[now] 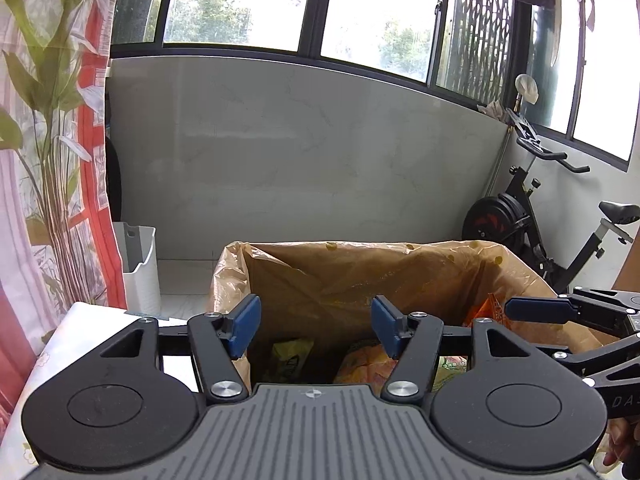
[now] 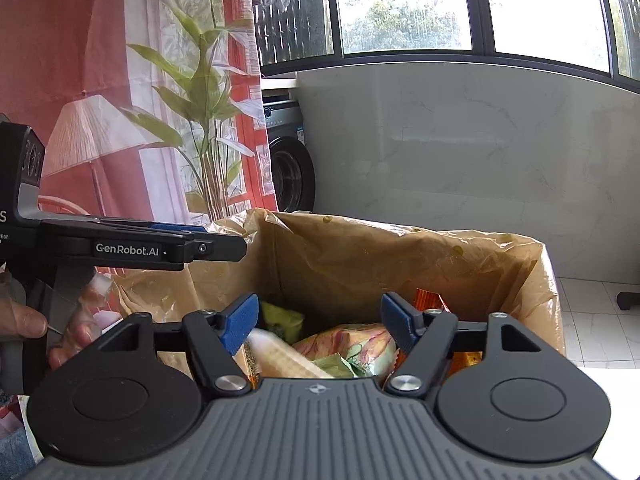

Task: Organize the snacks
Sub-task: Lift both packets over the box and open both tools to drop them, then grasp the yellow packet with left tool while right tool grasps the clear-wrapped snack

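Translucent brown plastic bag [image 2: 360, 256] holds crinkly floral-print snack packets [image 2: 352, 344]. Left gripper [image 1: 316, 326] and right gripper [image 2: 320, 322] above bag mouth, both released, empty. Drop step likely done; next: fetch another snack.

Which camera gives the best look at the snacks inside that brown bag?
The right wrist view. It looks down into the brown bag, showing the snack packets piled inside, among them a floral-printed one and a green one. The left wrist view shows only glimpses of the packets, mostly hidden behind the left gripper.
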A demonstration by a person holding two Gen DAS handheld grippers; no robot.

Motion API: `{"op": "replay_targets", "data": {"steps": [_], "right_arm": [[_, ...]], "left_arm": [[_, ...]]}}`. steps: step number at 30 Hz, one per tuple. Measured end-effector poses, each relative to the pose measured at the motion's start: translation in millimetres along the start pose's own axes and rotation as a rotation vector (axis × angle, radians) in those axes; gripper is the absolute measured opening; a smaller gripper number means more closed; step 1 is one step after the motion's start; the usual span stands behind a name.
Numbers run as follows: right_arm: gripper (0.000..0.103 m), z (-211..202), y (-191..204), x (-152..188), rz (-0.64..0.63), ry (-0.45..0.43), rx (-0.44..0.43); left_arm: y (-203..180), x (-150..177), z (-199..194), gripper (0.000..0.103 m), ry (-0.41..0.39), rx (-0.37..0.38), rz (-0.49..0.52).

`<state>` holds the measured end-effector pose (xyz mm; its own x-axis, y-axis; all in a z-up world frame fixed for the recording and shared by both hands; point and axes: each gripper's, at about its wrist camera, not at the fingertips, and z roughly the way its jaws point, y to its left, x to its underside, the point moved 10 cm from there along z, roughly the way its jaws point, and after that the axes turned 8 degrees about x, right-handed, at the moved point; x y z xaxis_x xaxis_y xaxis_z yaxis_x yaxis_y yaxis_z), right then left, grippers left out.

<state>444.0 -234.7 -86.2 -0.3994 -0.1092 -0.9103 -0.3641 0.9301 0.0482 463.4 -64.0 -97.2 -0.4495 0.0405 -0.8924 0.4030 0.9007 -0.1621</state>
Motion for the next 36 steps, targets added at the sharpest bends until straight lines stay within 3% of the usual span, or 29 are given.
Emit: {"op": "replay_targets", "data": {"steps": [10, 19, 30, 36], "right_arm": [[0.071, -72.2, -2.3, 5.4, 0.017, -0.137, 0.004], [0.071, -104.3, -0.7, 63.1, 0.054, -0.153, 0.041], [0.070, -98.7, -3.3, 169.3, 0.074, 0.039, 0.101], [0.059, -104.1, -5.0, 234.7, 0.112, 0.208, 0.113]], "left_arm": [[-10.5, 20.8, -69.2, 0.064, -0.018, -0.003, 0.010], [-14.3, 77.1, -108.5, 0.064, -0.008, -0.026, -0.085], [-12.1, 166.9, -99.3, 0.063, 0.148, -0.045, -0.161], [-23.3, 211.8, -94.5, 0.062, 0.257, 0.001, -0.103]]}}
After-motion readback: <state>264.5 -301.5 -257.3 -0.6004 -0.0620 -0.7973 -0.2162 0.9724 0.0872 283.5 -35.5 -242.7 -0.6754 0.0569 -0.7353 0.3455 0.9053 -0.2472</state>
